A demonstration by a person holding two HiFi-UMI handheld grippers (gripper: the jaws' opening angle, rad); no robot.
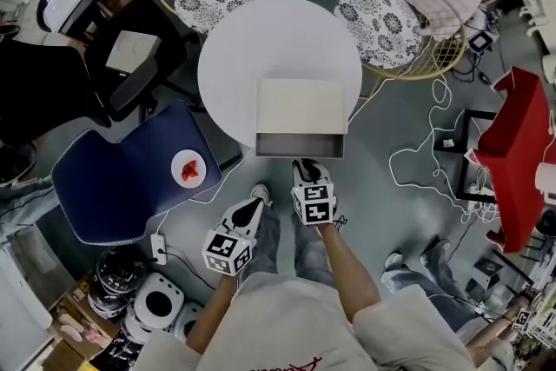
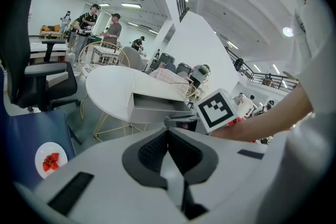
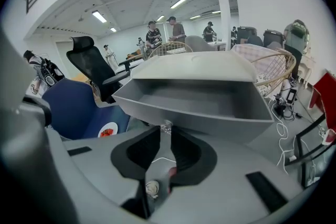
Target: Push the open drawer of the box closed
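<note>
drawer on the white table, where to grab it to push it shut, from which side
Grip the small knob mid-front on the drawer, coming straight in from the person's side. It is the front's only protrusion; the right hand-held gripper is closed on it.

Head view steeply down on table point(image 1: 243, 48), both gripper views level toward drawer point(image 3: 199, 113), right nearer

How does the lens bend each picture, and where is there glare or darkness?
Head view: even, rather dim light, the round table sharp. Left gripper view: strong fisheye, black corners, ceiling lamps glaring. Right gripper view: the drawer looks bowed, its knob glints, corners dark.
</note>
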